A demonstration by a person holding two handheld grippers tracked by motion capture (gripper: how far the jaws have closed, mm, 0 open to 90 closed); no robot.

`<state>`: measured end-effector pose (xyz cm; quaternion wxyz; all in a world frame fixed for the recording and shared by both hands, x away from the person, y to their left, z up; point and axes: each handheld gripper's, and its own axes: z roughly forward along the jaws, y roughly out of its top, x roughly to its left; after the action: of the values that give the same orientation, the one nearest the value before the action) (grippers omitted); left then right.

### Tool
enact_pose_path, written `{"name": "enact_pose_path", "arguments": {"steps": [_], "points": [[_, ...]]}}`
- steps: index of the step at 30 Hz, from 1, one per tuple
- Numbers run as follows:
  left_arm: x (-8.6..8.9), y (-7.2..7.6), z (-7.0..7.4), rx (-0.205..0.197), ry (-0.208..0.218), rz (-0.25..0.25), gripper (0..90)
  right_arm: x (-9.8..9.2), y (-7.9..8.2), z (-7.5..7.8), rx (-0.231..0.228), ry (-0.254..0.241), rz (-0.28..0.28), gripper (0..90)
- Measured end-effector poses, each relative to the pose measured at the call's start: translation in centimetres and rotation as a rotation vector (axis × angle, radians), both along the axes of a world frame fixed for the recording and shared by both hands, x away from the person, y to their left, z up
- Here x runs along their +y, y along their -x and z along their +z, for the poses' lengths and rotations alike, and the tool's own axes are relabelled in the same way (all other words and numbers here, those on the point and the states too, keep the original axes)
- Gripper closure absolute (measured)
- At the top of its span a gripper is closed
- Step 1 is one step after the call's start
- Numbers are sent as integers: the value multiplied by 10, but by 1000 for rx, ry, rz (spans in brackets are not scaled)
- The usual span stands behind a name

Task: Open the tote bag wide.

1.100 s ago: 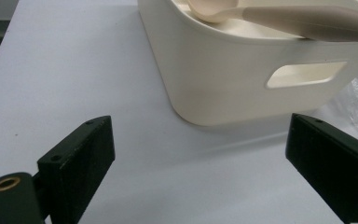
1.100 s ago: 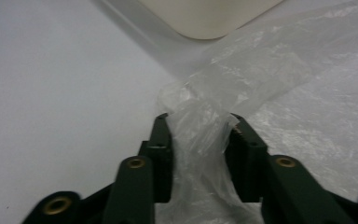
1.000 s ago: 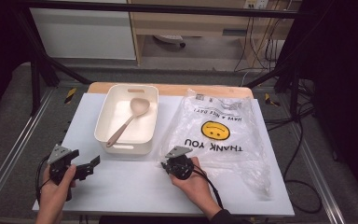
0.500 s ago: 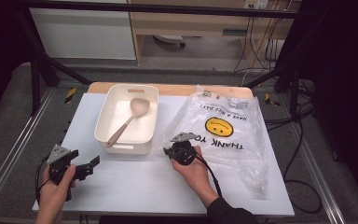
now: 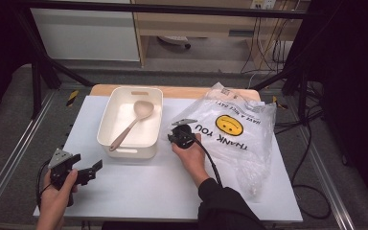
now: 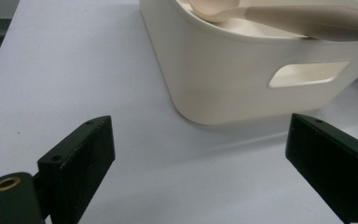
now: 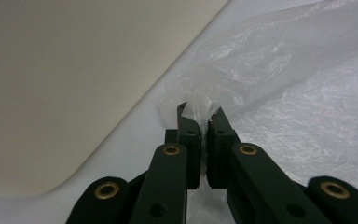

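Two grippers share our work: the right gripper [image 7: 204,122] has its jaws clenched on a pinch of the plastic bag [image 5: 235,139], at the edge nearest the white bin [image 5: 106,125]; the left gripper [image 6: 205,172] hangs released near the bin's front. We judge the film light, limp and slippery, so we keep hold of a bunched edge.

"THANK YOU" on plastic bag [image 5: 230,129]
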<state>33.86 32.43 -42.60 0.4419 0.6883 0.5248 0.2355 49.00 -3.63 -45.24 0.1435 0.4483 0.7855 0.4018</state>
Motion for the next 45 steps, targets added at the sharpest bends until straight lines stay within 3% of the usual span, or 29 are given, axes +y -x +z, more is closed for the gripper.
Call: {"name": "enact_pose_path", "arguments": {"steps": [6,10,11,12,20,23,27,32,37,45], "points": [[0,0,0,-1,0,-1,76,2,-19,-2,9,-9,-40,858],[0,0,0,1,2,3,76,2,-21,1,10,-36,-47,691],[1,0,0,1,2,3,76,-1,-17,8,8,-47,-55,560],[1,0,0,1,3,3,76,-2,-15,10,9,-45,-49,507],[0,0,0,-1,-7,6,76,-19,11,40,-50,-49,-21,248],[0,0,0,0,-10,8,76,-27,17,47,-73,-48,-18,226],[1,0,0,2,-13,10,76,-54,29,58,-93,-25,-7,156],[0,0,-1,3,-13,11,76,-80,37,61,-103,-10,1,123],[0,0,-1,8,-15,14,76,-114,38,54,-99,11,-10,100],[0,0,-1,8,-12,14,76,-134,27,36,-64,25,-29,89]]}}
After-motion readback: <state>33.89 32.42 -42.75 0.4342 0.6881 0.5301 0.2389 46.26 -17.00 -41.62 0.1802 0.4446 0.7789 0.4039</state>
